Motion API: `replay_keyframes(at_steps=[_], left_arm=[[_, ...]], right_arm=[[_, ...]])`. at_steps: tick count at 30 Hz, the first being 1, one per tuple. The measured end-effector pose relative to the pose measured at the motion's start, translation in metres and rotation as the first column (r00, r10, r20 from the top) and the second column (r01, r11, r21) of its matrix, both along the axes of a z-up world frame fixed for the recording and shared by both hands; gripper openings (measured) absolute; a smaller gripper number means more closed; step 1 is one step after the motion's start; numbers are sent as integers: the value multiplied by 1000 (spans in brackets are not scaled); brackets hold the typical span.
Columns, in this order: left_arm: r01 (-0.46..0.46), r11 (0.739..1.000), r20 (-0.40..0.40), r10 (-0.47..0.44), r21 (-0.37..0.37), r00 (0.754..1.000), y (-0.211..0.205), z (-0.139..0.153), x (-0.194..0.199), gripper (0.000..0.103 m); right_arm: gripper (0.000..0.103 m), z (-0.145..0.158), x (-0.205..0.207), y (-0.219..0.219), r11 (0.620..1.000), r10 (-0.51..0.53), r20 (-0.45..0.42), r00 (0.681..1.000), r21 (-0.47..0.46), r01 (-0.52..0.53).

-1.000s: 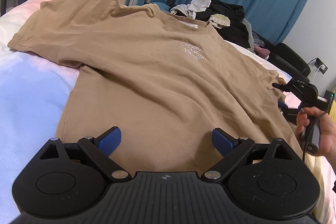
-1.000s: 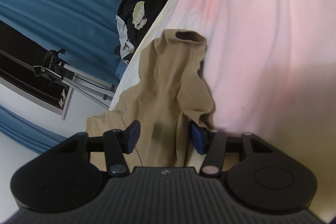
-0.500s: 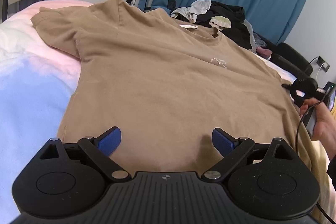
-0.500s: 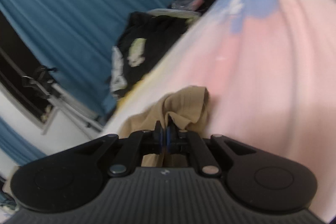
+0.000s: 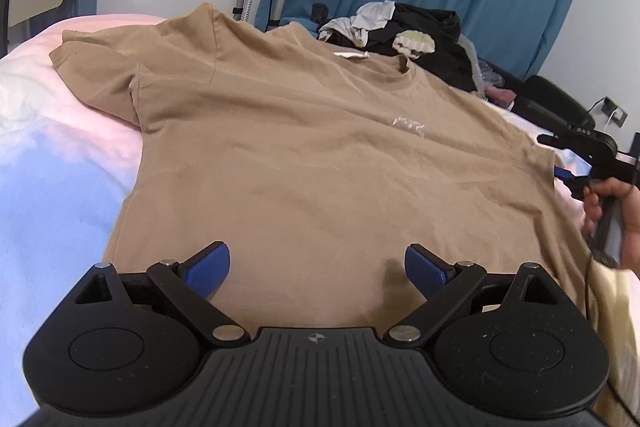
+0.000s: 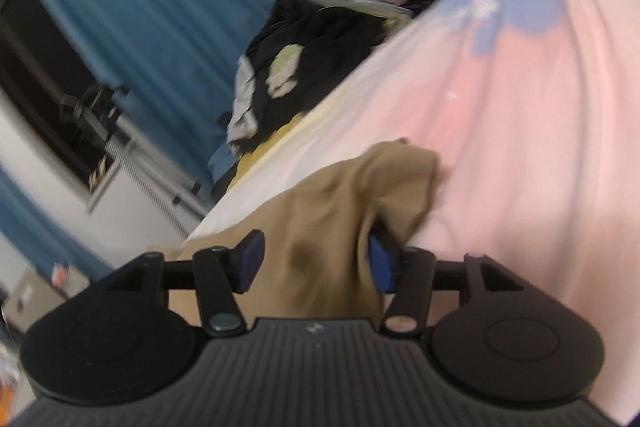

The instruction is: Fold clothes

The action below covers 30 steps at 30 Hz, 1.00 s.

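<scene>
**Tan shirt spread on the bed, both tongs open**

Left wrist view: my left tongs point(image 5: 318, 269) stand wide open, low over the hem of the tan T-shirt point(image 5: 320, 147), holding nothing. The shirt lies face up and mostly flat across the bed point(image 5: 60, 163), collar toward the pile of dark clothes point(image 5: 404, 31). To fold well, I judge I should pinch the hem near its corner, not mid-hem, and lift evenly with the other side so the cloth does not drag askew.

Right wrist view: blurred, but my right tongs point(image 6: 316, 259) are parted, with the shirt's bunched sleeve point(image 6: 372, 187) between the blue pads point(image 6: 380, 263); I cannot tell whether they touch it. This bunching is hidden from the left view, which only shows the right tongs at the shirt's far edge. I would flatten that sleeve first.
</scene>
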State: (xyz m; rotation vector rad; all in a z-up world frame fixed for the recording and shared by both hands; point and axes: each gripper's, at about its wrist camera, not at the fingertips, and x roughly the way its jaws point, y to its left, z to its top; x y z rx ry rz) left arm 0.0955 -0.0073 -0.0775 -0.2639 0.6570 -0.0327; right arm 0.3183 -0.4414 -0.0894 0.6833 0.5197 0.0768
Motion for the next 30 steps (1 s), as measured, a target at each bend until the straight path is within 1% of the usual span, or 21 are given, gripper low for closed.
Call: replay_keyframes(at_steps=[3, 7, 9, 12, 14, 18, 21, 24, 30], left_arm=[[4, 1000, 28, -4, -2, 1000, 2, 8, -6, 96], [15, 1000, 59, -15, -8, 998, 3, 19, -16, 96], [27, 1000, 75, -26, -9, 997, 4, 24, -22, 96], [52, 999, 87, -52, 4, 995, 3, 30, -29, 96], [51, 998, 105, -53, 27, 993, 2, 34, -34, 96], [39, 997, 139, -48, 64, 989, 3, 41, -46, 96], [33, 998, 148, -40, 50, 988, 6, 44, -49, 96], [29, 998, 157, -39, 63, 987, 6, 47, -50, 96], [28, 997, 150, -38, 67, 988, 5, 45, -47, 96]], right_arm=[[57, 25, -36, 18, 993, 71, 13, 997, -92, -69], [57, 56, -88, 44, 963, 166, 38, 985, -221, -154], [57, 70, -111, 53, 959, 189, 53, 981, -227, -173], [60, 85, -147, 67, 966, 207, 89, 974, -176, -189], [62, 92, -171, 82, 966, 220, 99, 970, -161, -203], [63, 88, -215, 115, 952, 252, 82, 964, -198, -232], [64, 86, -233, 137, 931, 288, 67, 955, -255, -262], [64, 86, -238, 151, 908, 324, 68, 944, -303, -290], [64, 76, -237, 167, 886, 344, 57, 937, -351, -304]])
